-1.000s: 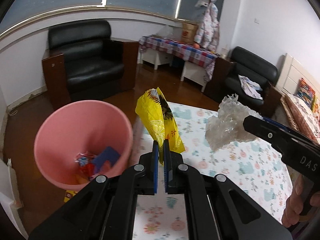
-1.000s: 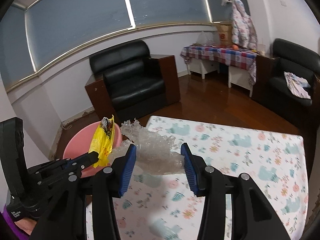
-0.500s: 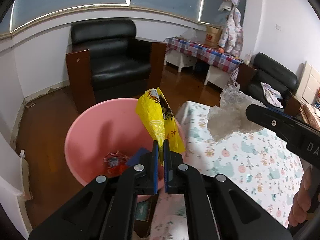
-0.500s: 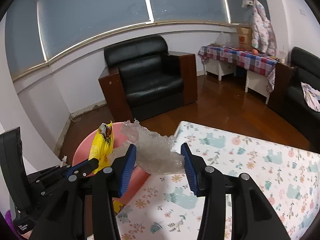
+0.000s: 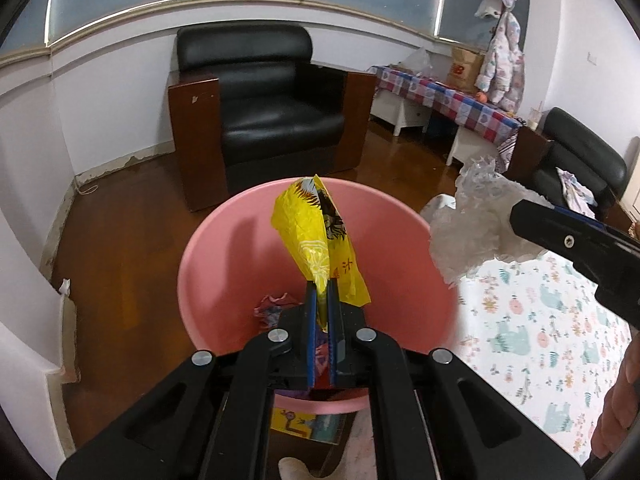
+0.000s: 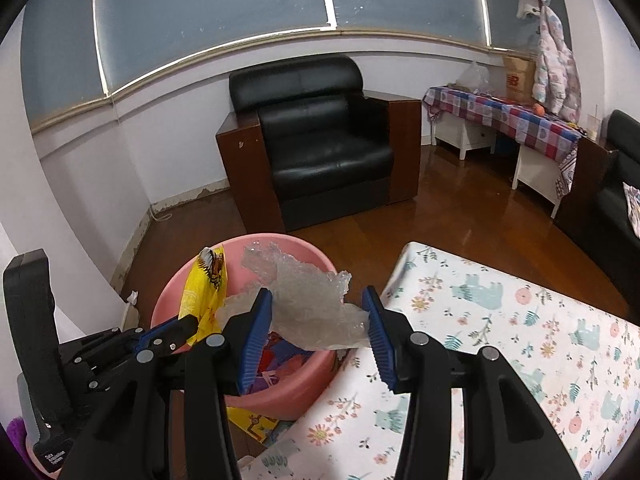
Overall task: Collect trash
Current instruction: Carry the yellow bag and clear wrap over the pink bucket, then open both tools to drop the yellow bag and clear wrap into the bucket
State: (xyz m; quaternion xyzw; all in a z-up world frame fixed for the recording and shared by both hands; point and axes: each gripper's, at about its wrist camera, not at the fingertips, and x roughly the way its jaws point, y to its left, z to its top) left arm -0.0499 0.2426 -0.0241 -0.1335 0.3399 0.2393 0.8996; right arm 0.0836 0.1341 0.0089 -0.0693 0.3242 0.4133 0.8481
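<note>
So we've got the left gripper (image 5: 322, 292) clenched on a crinkly yellow wrapper (image 5: 320, 240) and the right gripper (image 6: 318, 320) grasping crumpled clear plastic (image 6: 308, 308), both over the round pink bin's (image 5: 208, 280) wide-open mouth.

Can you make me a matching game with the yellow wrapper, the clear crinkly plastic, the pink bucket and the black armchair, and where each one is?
Things:
1. yellow crinkled snack wrapper
2. clear crumpled plastic wrap
3. round pink plastic bucket
4. black leather armchair

Places:
A. on the floor, beside the flowery cloth
B. pinched in the left gripper
C. against the far wall
D. between the right gripper's fingers

Pairs: 1-B, 2-D, 3-A, 4-C
</note>
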